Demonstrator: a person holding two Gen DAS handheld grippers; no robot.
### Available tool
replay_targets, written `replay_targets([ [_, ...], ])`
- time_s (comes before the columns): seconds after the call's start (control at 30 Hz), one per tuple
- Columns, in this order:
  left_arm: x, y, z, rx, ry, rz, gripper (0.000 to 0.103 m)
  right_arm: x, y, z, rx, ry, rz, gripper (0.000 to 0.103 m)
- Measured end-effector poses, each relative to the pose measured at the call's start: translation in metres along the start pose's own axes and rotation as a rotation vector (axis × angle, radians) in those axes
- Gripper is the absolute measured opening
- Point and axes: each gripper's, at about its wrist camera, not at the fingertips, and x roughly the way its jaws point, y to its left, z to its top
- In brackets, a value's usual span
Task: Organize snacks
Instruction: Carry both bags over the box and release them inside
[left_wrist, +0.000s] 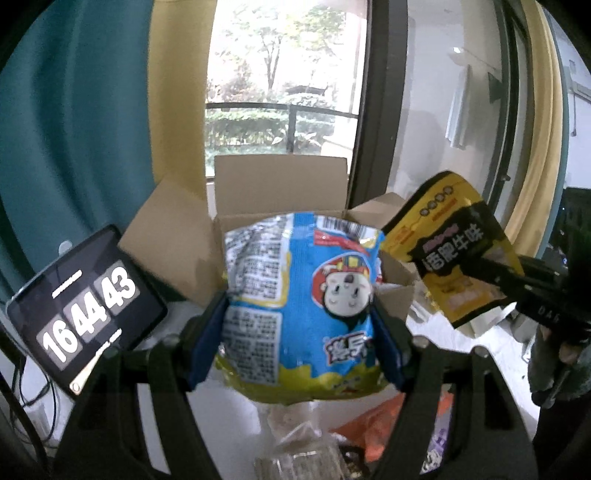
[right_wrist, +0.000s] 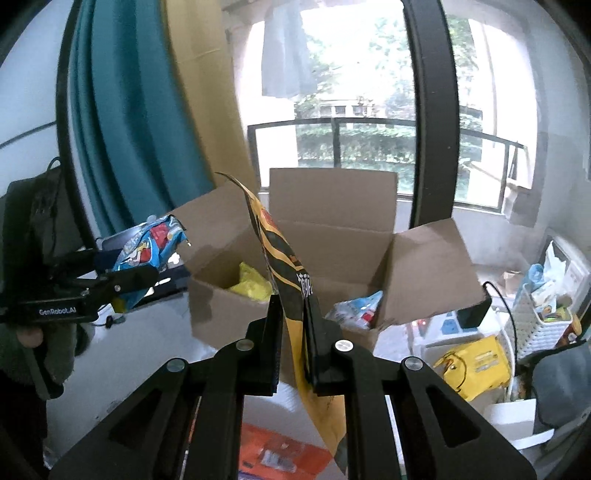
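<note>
My left gripper (left_wrist: 299, 317) is shut on a puffy blue snack bag (left_wrist: 295, 306) with a cartoon face, held up in front of an open cardboard box (left_wrist: 280, 184). That bag (right_wrist: 147, 251) and the left gripper (right_wrist: 110, 280) also show at the left of the right wrist view. My right gripper (right_wrist: 293, 314) is shut on a flat yellow and black snack pouch (right_wrist: 284, 266), seen edge-on above the cardboard box (right_wrist: 332, 236). The pouch (left_wrist: 458, 243) hangs at the right of the left wrist view. Inside the box lie a yellow packet (right_wrist: 251, 284) and a pale blue packet (right_wrist: 358, 310).
A tablet (left_wrist: 81, 306) showing a clock leans at the left of the box. Below the grippers lie an orange packet (right_wrist: 280, 454), a clear packet (left_wrist: 303, 450) and other snacks on the white table (left_wrist: 480, 354). A white basket (right_wrist: 539, 321) and a yellow bag (right_wrist: 476, 362) stand right.
</note>
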Motion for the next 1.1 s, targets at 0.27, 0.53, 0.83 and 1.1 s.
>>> replay_targets([
  [0.27, 0.037, 0.002, 0.022, 0.034, -0.010, 0.019, 0.073, 0.025, -0.023, 0.015, 0.036, -0.002, -0.028, 0.013],
  [0.53, 0.081, 0.005, 0.036, 0.045, 0.026, 0.026, 0.074, 0.066, -0.041, 0.029, 0.063, 0.014, -0.053, 0.013],
  [0.83, 0.125, 0.004, 0.044, 0.035, 0.064, 0.025, 0.074, 0.112, -0.050, 0.041, 0.077, 0.034, -0.067, 0.012],
  [1.1, 0.153, 0.007, 0.047, -0.019, 0.123, -0.010, 0.083, 0.145, -0.061, 0.052, 0.084, 0.046, -0.127, 0.012],
])
